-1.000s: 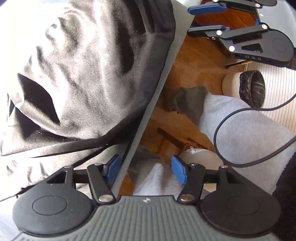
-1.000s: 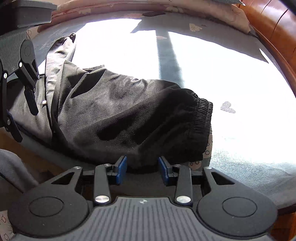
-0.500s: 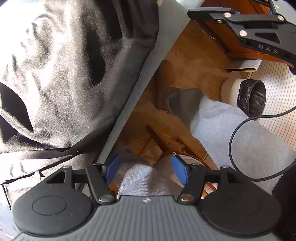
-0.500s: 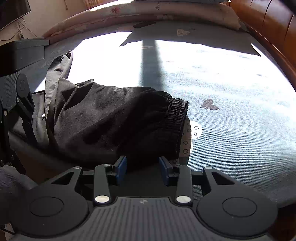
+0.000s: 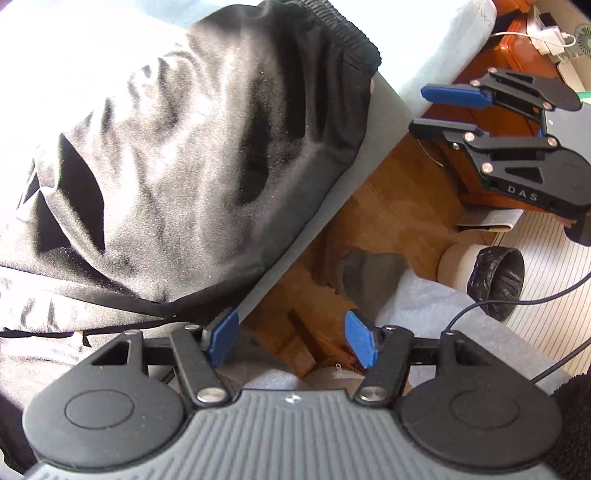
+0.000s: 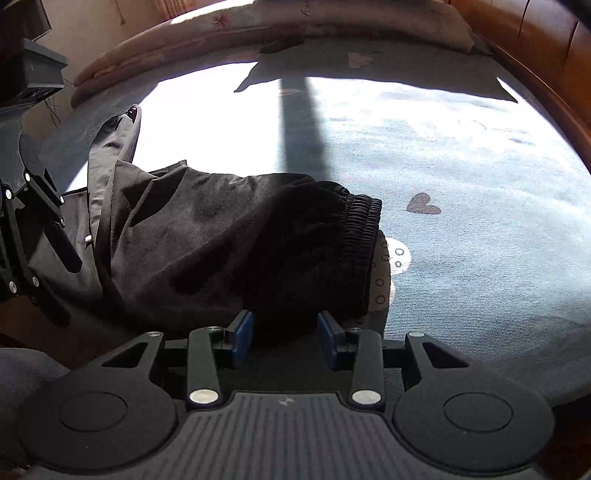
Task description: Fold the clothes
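Note:
Black trousers [image 6: 229, 254] lie across a blue-grey bed [image 6: 461, 221], their ribbed elastic waistband [image 6: 364, 236] to the right and one leg trailing off toward the far left. In the left wrist view the same trousers [image 5: 184, 155] fill the upper left, reaching the mattress edge. My left gripper [image 5: 291, 341] is open, hanging past the bed edge over the wooden floor, holding nothing. My right gripper [image 6: 284, 338] is open just in front of the trousers' near hem, close to the waistband corner. It shows again in the left wrist view as the right gripper [image 5: 439, 110], open over the floor.
A person's grey-trousered legs [image 5: 443, 325] and a sock stand on the wooden floor [image 5: 399, 192] beside the bed. A white bin with a black liner [image 5: 495, 273] sits to the right. A black cable [image 5: 517, 306] loops across. A wooden bed frame [image 6: 546, 85] curves along the far right; pillows [image 6: 258, 22] lie behind.
Both grippers have drawn back and tilted; the left view now takes in the waistband and the right gripper. The trousers lie as before and both grippers stay open.

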Demonstrator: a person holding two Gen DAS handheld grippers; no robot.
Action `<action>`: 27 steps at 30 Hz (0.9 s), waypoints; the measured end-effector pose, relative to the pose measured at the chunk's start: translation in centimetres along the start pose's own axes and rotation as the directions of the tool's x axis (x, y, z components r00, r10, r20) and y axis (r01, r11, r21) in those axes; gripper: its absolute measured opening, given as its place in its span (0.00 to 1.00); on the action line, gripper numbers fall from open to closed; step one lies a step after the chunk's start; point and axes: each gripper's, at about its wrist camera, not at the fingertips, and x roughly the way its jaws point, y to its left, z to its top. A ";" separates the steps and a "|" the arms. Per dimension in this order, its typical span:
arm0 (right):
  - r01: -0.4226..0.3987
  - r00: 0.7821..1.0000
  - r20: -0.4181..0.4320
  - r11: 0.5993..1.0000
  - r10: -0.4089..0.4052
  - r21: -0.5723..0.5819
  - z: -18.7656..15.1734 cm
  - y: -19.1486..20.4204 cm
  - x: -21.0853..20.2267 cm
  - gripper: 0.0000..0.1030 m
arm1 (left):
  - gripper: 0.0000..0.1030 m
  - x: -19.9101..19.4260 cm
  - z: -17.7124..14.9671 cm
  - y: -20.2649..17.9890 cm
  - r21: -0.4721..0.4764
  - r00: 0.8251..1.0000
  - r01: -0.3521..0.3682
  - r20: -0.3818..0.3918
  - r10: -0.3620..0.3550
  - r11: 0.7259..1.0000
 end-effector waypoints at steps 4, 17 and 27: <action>0.010 1.000 -0.019 0.997 -0.009 0.076 0.1 0.7 0.6 0.42 | 0.62 -0.6 -1.1 2.0 -0.011 0.993 -0.007 0.119 0.009 1.000; 0.018 1.000 0.007 0.953 -0.021 0.301 4.0 0.9 5.4 0.33 | 0.62 2.1 -2.5 4.8 0.225 0.912 -0.196 0.400 0.093 0.954; 0.218 0.967 -0.183 0.945 -0.176 0.243 2.1 -0.4 10.3 0.00 | 0.63 6.1 -1.4 8.3 0.086 0.890 -0.210 0.429 0.154 0.974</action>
